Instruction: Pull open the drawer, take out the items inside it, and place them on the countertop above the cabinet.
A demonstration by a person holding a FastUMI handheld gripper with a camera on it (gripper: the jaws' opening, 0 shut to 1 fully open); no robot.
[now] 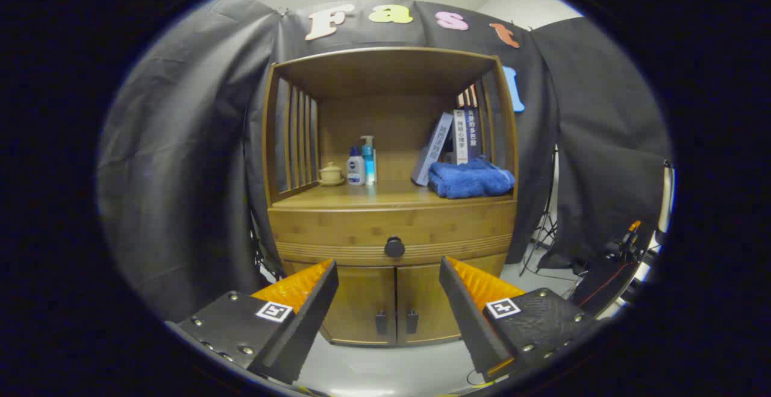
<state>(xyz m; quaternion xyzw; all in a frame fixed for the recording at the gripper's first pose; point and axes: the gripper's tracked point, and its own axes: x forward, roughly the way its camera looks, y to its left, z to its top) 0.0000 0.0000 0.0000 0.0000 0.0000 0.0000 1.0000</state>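
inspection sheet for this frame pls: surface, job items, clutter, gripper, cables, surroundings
Surface: countertop, front left part bare.
Job's things: drawer shut, knob untouched; contents hidden.
Clutter: towel, books, two bottles, small pot on the countertop.
Gripper: gripper open, fingers apart, short of the cabinet, knob beyond them.
Cables: red cable on gear to the right.
Surroundings: black cloth wall, stand, pale floor.
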